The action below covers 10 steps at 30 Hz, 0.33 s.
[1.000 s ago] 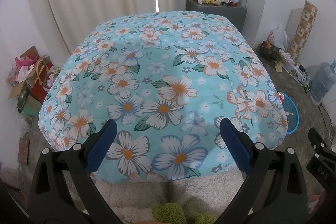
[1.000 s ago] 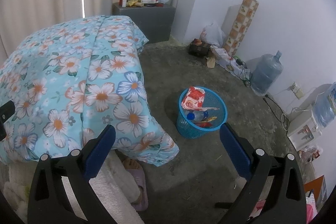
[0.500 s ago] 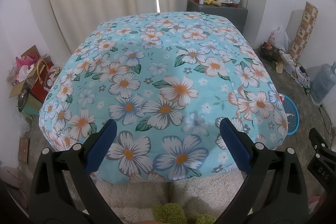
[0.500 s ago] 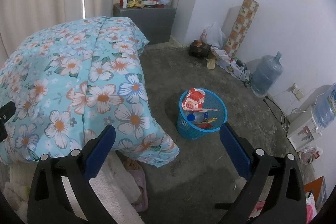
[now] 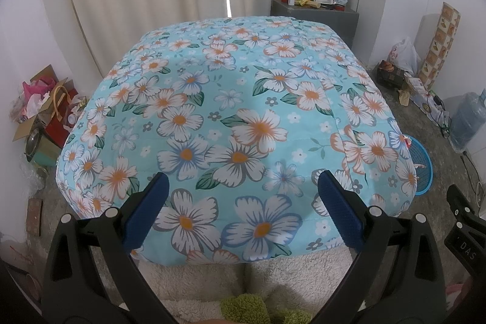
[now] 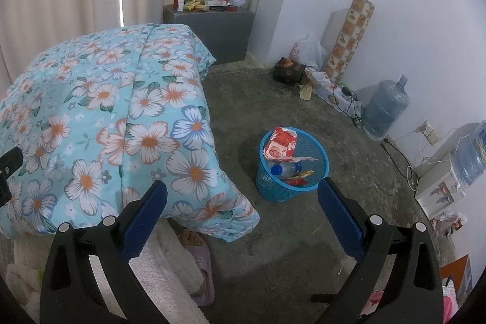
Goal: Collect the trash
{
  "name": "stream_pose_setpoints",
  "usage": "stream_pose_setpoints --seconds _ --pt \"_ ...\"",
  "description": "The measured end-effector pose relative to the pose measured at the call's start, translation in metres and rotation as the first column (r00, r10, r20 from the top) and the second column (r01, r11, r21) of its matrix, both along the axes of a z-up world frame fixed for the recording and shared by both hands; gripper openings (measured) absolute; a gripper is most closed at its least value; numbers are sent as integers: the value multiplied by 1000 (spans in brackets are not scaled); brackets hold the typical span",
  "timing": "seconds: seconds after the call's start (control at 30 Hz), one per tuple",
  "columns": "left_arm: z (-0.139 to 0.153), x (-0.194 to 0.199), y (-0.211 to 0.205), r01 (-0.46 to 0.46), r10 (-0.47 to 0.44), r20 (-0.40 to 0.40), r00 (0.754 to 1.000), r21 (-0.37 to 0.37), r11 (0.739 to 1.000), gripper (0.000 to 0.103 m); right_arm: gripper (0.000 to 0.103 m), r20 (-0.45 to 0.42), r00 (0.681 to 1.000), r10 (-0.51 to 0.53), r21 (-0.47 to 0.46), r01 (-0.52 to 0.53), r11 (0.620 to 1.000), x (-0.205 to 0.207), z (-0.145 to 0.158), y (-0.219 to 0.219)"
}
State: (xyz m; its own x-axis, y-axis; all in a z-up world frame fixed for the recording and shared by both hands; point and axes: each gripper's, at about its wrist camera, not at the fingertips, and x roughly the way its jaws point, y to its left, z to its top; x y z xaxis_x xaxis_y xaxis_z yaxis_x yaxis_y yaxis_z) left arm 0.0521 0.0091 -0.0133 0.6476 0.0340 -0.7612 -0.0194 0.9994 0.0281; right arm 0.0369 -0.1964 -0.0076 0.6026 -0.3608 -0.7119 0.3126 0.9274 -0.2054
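A blue mesh trash basket stands on the concrete floor right of the bed; only its edge shows in the left wrist view. It holds a red and white snack bag, a clear bottle with a blue cap and other wrappers. My right gripper is open and empty, held above the floor in front of the basket. My left gripper is open and empty too, over the near end of the floral quilt. No loose trash shows on the quilt.
A grey cabinet with a red flask, packets and a bag stands behind the bed. Along the right wall sit a water jug, cables, a white bag and a box. Gift bags and boxes crowd the left. A foot in a slipper is near.
Both views shifted slightly, the bed and basket sliding a little lower in frame. The grippers stay open and empty.
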Motion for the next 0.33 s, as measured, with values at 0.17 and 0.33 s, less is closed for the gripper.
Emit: stream_pose_setpoints --seconds 0.17,0.33 --pt "-1 0 0 -3 3 -4 1000 -3 1000 94 96 1 1000 1 -1 -1 1000 0 0 -1" --pt "0 0 1 -4 4 -3 1000 -3 1000 94 96 -3 1000 2 1 -2 1000 2 1 2"
